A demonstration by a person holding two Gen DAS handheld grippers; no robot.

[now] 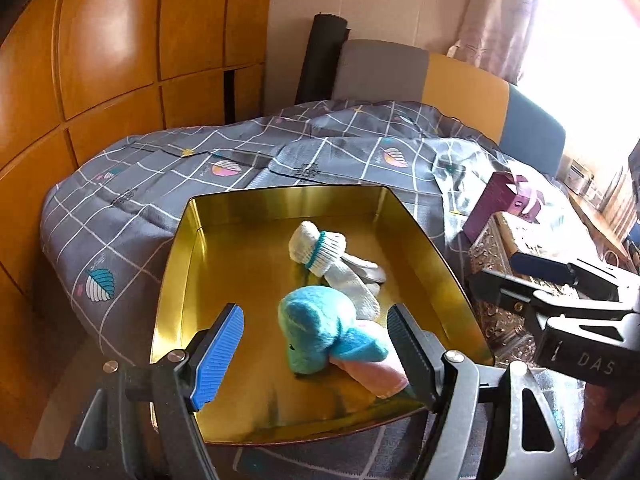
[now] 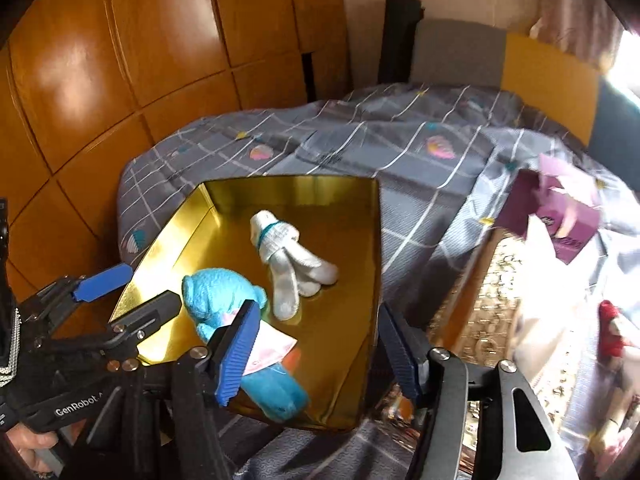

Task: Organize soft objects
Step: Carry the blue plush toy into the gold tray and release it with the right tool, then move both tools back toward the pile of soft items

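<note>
A gold tin tray (image 1: 192,240) (image 2: 372,240) rests on the bed. Inside it lie a white rolled sock bundle (image 1: 332,256) (image 2: 280,256) and a blue plush toy (image 1: 320,332) (image 2: 224,296) with a pink cloth part (image 1: 376,376). My left gripper (image 1: 316,354) (image 2: 136,292) hovers over the tray's near end, open, its pads standing wide on either side of the plush without touching it. My right gripper (image 2: 318,356) (image 1: 516,280) is open over the tray's near right corner, with nothing gripped.
The tray lies on a grey checked quilt (image 1: 160,168). To its right are an ornate patterned box (image 1: 496,248) (image 2: 488,300) and a purple carton (image 1: 504,200) (image 2: 548,208). A red item (image 2: 612,328) lies far right. Wooden wardrobe doors (image 1: 100,60) stand left.
</note>
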